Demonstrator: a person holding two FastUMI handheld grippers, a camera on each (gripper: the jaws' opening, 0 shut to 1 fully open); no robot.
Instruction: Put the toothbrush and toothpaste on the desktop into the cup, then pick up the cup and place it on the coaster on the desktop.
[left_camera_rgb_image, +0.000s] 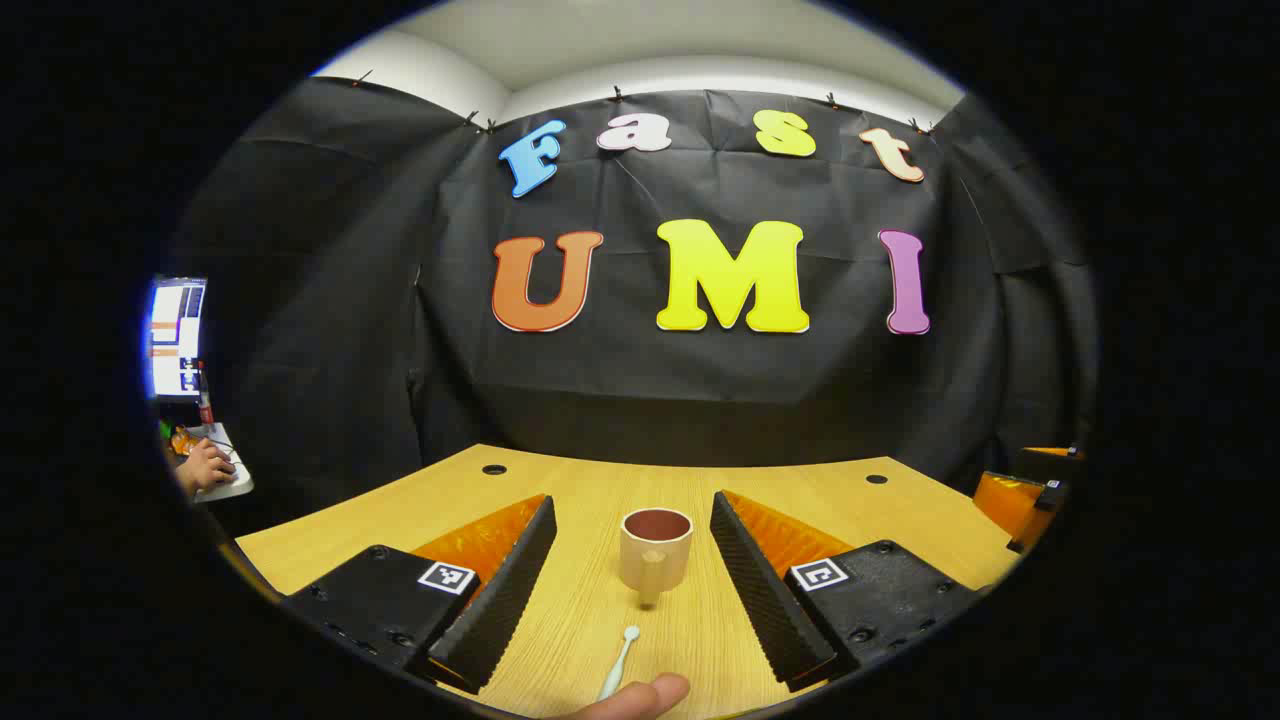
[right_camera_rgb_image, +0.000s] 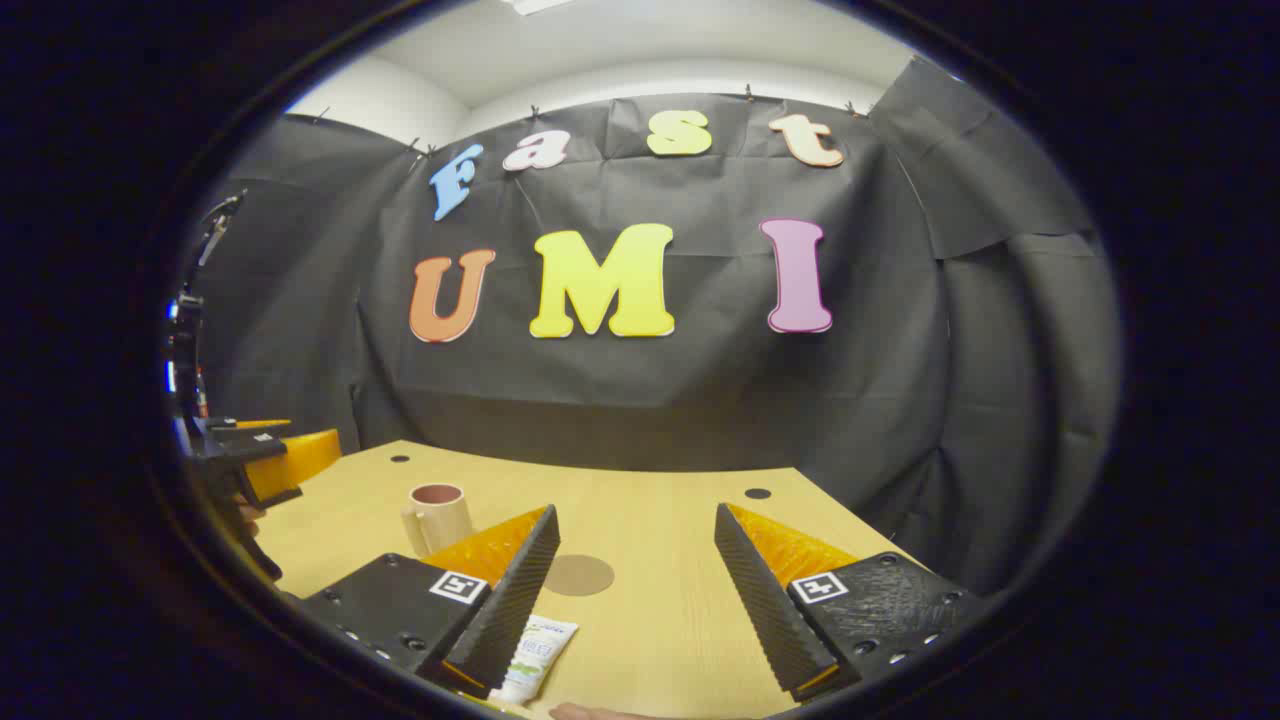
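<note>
The left gripper (left_camera_rgb_image: 634, 575) hangs low over the wooden desktop (left_camera_rgb_image: 900, 520) with its fingers spread wide and nothing between them. In the left gripper view, the beige cup (left_camera_rgb_image: 655, 550) stands upright on the desktop straight ahead, in the gap between the two fingers but touching neither, its handle turned toward the camera. Nearer than the cup, just below its handle, the pale toothbrush (left_camera_rgb_image: 617, 662) lies flat on the wood, also in the gap, its head pointing toward the cup. A fingertip (left_camera_rgb_image: 640, 697) shows at the bottom edge, just beside the near end of the toothbrush.

The right gripper (right_camera_rgb_image: 635, 575) is likewise wide open and empty above the desktop. In the right gripper view, the toothpaste (right_camera_rgb_image: 533, 655) tube lies flat just inside its left finger, partly hidden under that finger. Farther ahead, between the fingers, the round brown coaster (right_camera_rgb_image: 580, 575) lies bare on the wood. The cup stands well to the left, beyond the left finger, apart from the coaster, and the left gripper shows past it at the table's left edge.
</note>
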